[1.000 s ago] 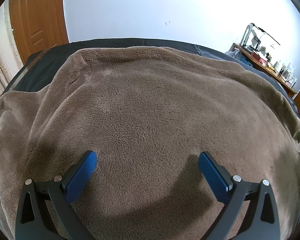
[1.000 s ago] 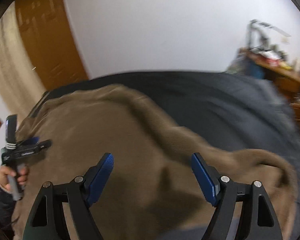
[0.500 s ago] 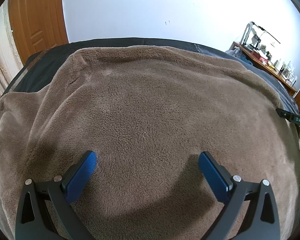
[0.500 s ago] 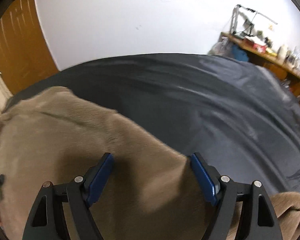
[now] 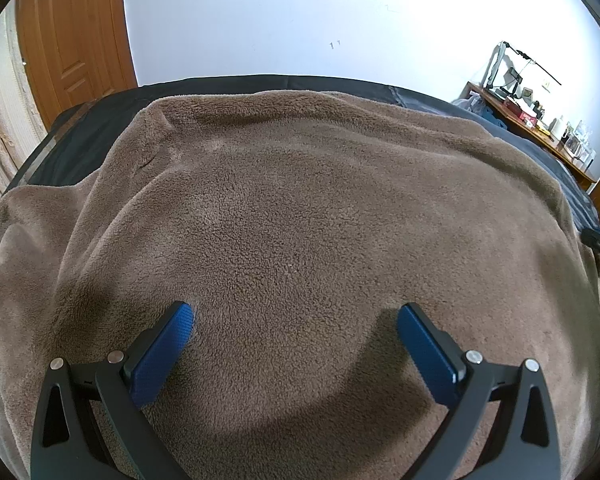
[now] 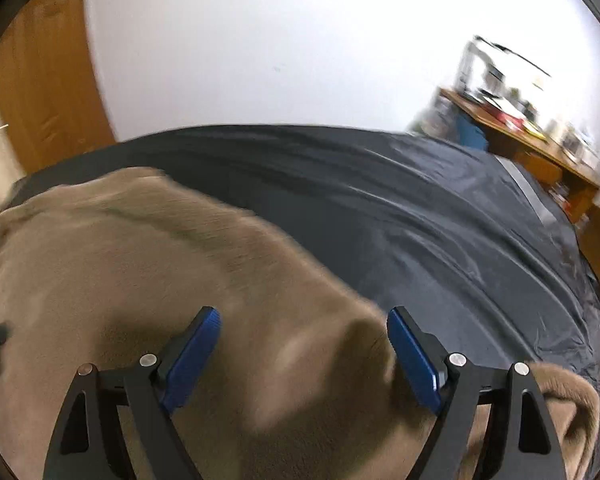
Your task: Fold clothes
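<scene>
While the brown fleece garment (image 5: pixel 300 220) lies spread over the dark-sheeted bed (image 6: pixel 420 220), filling the frame centre, left hand-held gripper (image 5: pixel 294 322) and right hand-held gripper (image 6: pixel 302 326) hover above it, both wide apart, empty.

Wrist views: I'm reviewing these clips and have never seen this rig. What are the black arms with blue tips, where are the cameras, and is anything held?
A person holds one two-finger gripper in each hand; a fisheye camera on each looks along its fingers. The left gripper and the right gripper are both open and hold nothing. The blue tips are finger pads. A brown fleece garment lies spread on a dark sheet. The right view is blurred.
</scene>
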`<state>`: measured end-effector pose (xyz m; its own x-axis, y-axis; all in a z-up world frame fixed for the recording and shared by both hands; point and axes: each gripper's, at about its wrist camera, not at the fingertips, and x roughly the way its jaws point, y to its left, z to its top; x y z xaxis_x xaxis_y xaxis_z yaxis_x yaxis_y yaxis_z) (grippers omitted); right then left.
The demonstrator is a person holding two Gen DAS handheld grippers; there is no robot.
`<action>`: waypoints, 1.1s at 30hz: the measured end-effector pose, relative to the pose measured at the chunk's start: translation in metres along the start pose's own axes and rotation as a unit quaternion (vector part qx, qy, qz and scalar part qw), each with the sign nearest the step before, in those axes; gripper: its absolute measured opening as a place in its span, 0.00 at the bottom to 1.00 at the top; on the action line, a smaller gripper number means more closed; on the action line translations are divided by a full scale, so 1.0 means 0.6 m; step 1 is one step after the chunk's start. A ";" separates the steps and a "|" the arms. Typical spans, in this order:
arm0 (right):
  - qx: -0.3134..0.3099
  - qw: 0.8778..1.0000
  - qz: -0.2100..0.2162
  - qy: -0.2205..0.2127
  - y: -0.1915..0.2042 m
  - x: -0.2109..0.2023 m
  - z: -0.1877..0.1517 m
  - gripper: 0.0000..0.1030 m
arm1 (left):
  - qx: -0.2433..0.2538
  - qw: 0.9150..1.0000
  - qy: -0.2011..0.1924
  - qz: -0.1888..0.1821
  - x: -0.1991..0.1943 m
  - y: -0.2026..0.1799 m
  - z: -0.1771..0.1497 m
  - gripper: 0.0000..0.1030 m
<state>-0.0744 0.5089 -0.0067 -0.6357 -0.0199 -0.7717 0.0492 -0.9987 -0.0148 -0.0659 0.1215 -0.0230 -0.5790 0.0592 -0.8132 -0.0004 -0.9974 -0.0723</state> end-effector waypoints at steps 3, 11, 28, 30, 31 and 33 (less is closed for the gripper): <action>-0.030 0.999 0.030 -0.004 0.036 -0.049 -0.032 0.84 | 0.000 1.000 0.000 0.000 -0.001 -0.001 0.000 0.99; -0.106 0.991 0.072 0.037 0.109 -0.114 -0.151 0.84 | -0.001 1.000 0.000 -0.001 0.000 0.001 0.000 0.99; -0.113 0.987 0.113 0.024 0.142 -0.158 -0.247 0.87 | -0.005 1.000 -0.002 -0.006 -0.009 0.005 -0.006 0.99; -0.112 0.986 0.121 0.023 0.151 -0.169 -0.252 0.87 | -0.003 1.000 -0.001 -0.003 -0.010 0.004 -0.006 0.99; -0.112 0.986 0.125 0.022 0.155 -0.174 -0.255 0.87 | -0.002 1.000 0.000 -0.002 -0.010 0.003 -0.006 0.99; -0.119 0.984 0.127 0.023 0.166 -0.179 -0.263 0.87 | -0.002 1.000 0.000 -0.001 -0.009 0.003 -0.006 0.99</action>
<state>0.1206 0.4189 -0.0257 -0.5436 -0.2604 -0.7979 0.3847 -0.9222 0.0389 -0.0597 0.1196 -0.0205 -0.5792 0.0610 -0.8129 0.0013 -0.9971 -0.0758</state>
